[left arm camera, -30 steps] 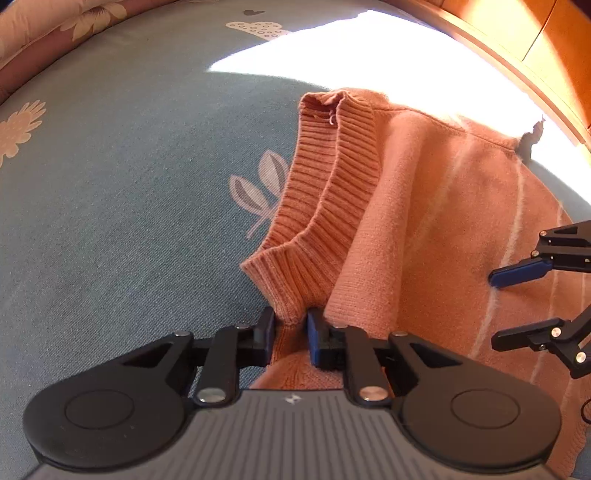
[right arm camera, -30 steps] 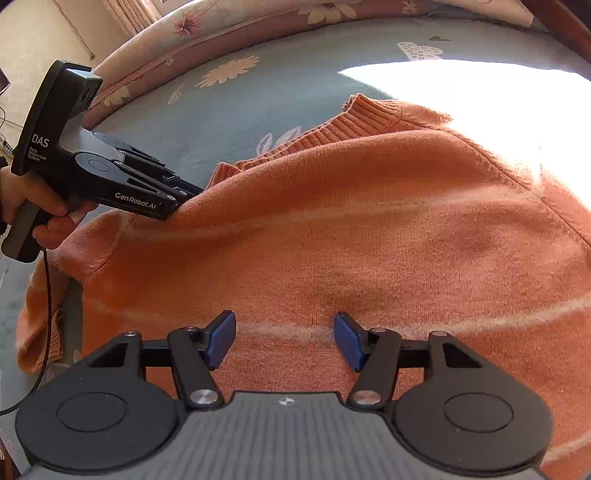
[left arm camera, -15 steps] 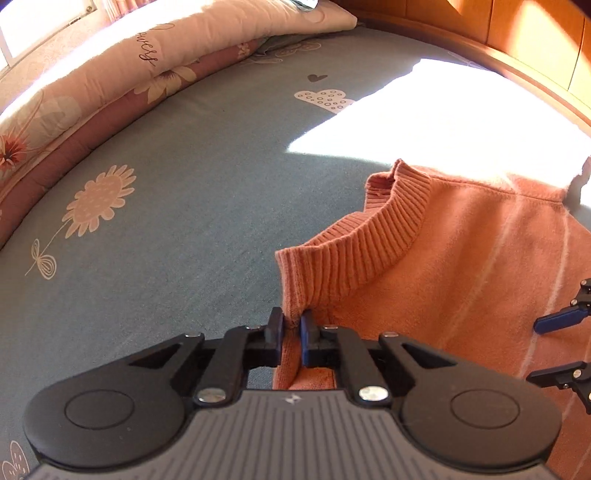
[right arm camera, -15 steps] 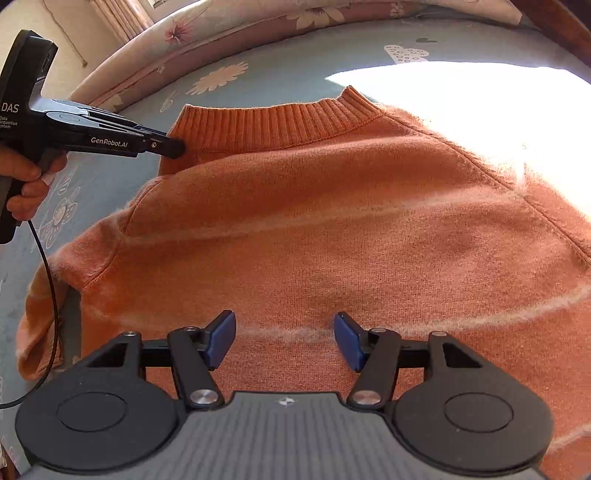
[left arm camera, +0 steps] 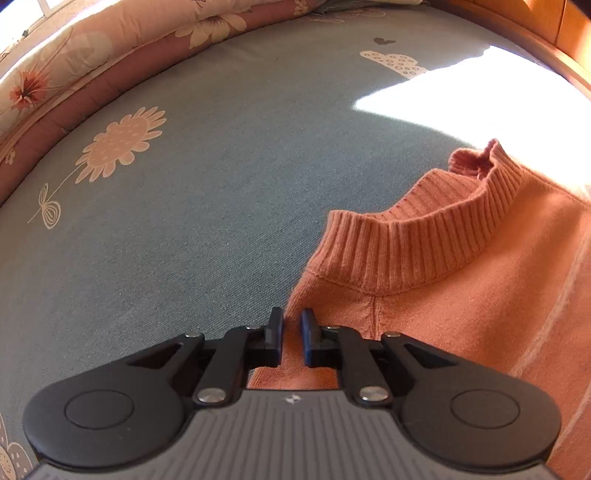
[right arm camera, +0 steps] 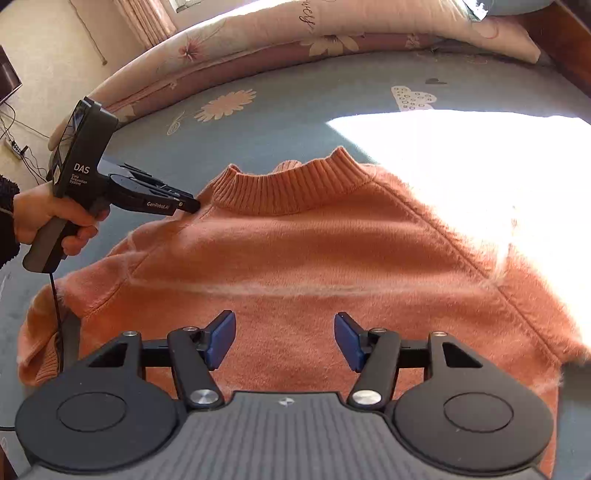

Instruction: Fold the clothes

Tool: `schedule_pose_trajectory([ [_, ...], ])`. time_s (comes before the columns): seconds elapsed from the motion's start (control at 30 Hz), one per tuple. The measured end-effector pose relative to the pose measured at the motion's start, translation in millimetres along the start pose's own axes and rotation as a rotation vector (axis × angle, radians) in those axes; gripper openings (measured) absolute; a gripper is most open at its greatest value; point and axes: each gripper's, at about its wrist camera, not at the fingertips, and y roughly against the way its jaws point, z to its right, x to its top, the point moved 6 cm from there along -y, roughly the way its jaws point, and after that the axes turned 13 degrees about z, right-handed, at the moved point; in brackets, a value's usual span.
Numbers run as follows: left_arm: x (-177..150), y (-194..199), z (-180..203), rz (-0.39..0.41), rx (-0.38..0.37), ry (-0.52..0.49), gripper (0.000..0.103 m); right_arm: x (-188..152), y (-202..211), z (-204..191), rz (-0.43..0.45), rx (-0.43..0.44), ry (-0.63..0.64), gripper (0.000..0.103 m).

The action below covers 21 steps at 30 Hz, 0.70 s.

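Note:
An orange knit sweater (right arm camera: 314, 251) with pale stripes lies spread on the blue bed sheet (left arm camera: 184, 221), its ribbed collar (right arm camera: 291, 184) pointing away. My left gripper (left arm camera: 292, 321) is at the sweater's (left arm camera: 443, 314) shoulder edge, just beside the collar (left arm camera: 424, 247). Its jaws are opening, with a strip of the knit in the narrow gap between them. In the right wrist view a person's hand (right arm camera: 44, 218) holds that left gripper (right arm camera: 192, 205) against the shoulder. My right gripper (right arm camera: 284, 328) hovers open over the sweater's body, nothing between its blue pads (right arm camera: 221, 338).
A folded floral quilt (right arm camera: 295, 26) lines the far side of the bed. A wooden bed frame (left arm camera: 554, 44) runs along the right. Bright sunlight (right arm camera: 480, 166) falls across the sheet and the sweater's right shoulder. The left gripper's cable (right arm camera: 55, 295) hangs over the left sleeve.
The left gripper drew the shoulder outward, so the collar now lies flat and straight; its jaws narrowed, then widened a little. The right gripper pulled back and up, still open.

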Motion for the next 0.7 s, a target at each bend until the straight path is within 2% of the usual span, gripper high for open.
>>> schedule_pose_trajectory([
  [0.17,4,3,-4,0.042,-0.034,-0.063,0.018,70,-14,43,0.067,0.012,0.186,0.064],
  [0.3,4,-2,0,0.055,-0.097,-0.060,0.027,110,-56,68,0.068,0.035,0.350,0.063],
  [0.4,-2,-11,6,0.038,-0.108,-0.092,0.028,116,-99,75,0.017,0.062,0.419,0.062],
  [0.5,-4,-14,5,0.034,-0.113,-0.075,0.028,107,-132,75,-0.061,0.125,0.448,0.061],
  [0.7,-5,-17,-1,0.024,-0.156,-0.043,0.030,87,-148,73,-0.170,0.222,0.537,0.062],
])
